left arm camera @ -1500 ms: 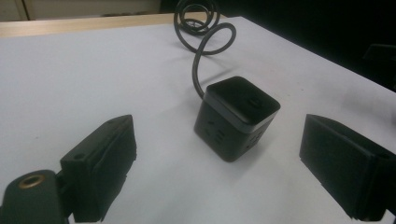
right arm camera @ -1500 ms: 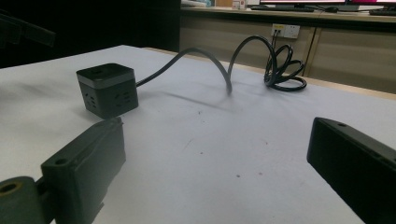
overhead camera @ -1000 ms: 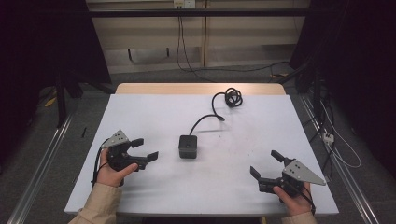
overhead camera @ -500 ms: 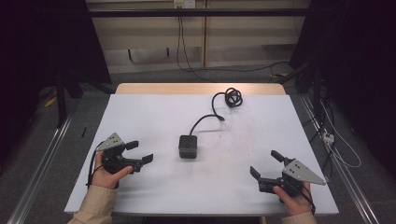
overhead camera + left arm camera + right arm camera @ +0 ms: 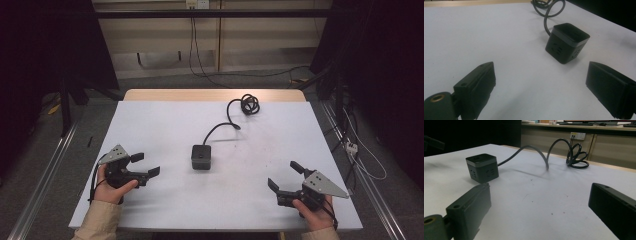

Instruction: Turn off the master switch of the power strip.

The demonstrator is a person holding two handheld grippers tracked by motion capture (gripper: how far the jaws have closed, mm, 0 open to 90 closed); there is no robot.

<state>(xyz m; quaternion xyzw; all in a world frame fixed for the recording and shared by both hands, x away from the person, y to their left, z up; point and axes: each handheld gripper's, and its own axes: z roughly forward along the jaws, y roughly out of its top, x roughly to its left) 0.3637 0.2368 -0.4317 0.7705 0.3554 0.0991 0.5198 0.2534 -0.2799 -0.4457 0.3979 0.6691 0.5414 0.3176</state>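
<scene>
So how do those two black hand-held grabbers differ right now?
The left gripper sits nearer the black cube, its jaws pointing right toward it. The right gripper is farther from the cube, near the table's front right corner, its jaws pointing up and left. Both are open, empty and hand-held.

A black power cube [image 5: 201,157] with its black cord [image 5: 243,106] (coiled) lies on a white table [image 5: 165,125].

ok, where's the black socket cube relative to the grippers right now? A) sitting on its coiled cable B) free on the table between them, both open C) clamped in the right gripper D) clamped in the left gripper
B: the socket cube sits untouched on the table, with the left gripper and right gripper both open and apart from it.
</scene>
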